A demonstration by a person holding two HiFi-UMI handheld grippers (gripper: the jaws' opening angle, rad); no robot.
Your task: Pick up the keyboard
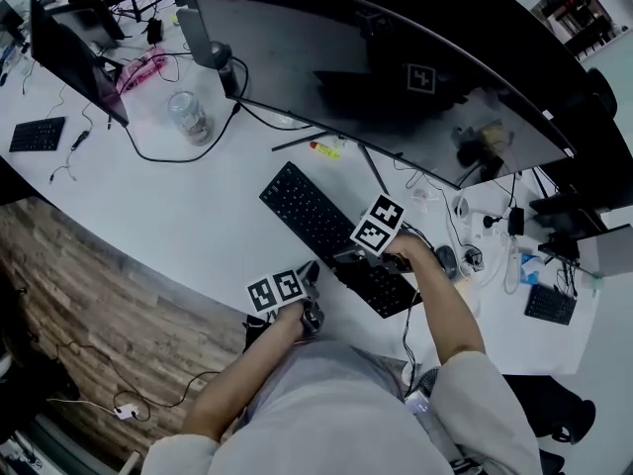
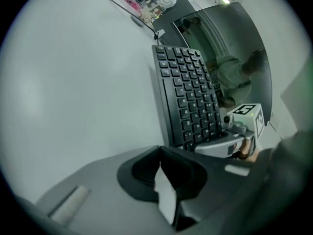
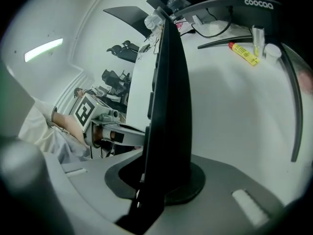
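Black keyboard (image 1: 318, 221) lies diagonally on the white desk (image 1: 188, 206). Right gripper (image 1: 346, 257) is clamped on its near end, and that gripper's view shows the board edge-on between the jaws. Left gripper (image 1: 309, 277) sits just beside that end at the desk's front edge, jaws together, nothing in them. Monitor (image 3: 230, 6) bezel reads "coocaa". Yellow tube (image 1: 324, 149) and cables lie near the far end. Bare desk to the left, wood floor (image 1: 79, 295) below.

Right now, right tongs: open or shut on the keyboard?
Shut on the keyboard. In the right gripper view its dark edge sits clamped between the right tongs, with no gap showing.
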